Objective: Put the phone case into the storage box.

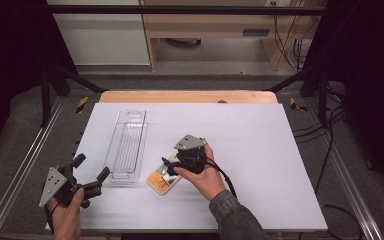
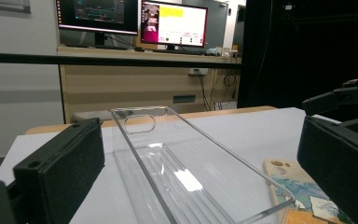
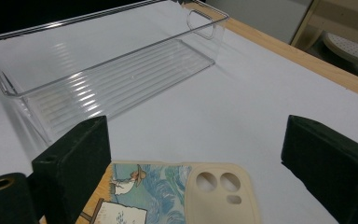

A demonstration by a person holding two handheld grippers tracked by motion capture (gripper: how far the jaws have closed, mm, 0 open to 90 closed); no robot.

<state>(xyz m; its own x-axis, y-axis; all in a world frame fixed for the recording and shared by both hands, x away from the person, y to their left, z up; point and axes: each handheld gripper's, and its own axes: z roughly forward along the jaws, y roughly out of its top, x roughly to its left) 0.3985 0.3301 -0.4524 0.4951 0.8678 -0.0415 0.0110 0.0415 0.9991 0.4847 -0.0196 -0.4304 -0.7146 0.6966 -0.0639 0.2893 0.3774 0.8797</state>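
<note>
- One phone case (image 3: 177, 193) lies flat on the table (image 1: 260, 150), between the right gripper's (image 1: 172, 167) wide-open jaws, ungripped.
- One clear tray (image 1: 127, 145) stands just beside it.
- The left gripper (image 1: 91, 175) gapes empty.

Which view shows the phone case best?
The right gripper view: the phone case lies close between that gripper's open jaws, camera cutouts and painted print clear. The left gripper view catches its cutout end beside the clear tray. In the high view it is small, partly under the right gripper.
</note>
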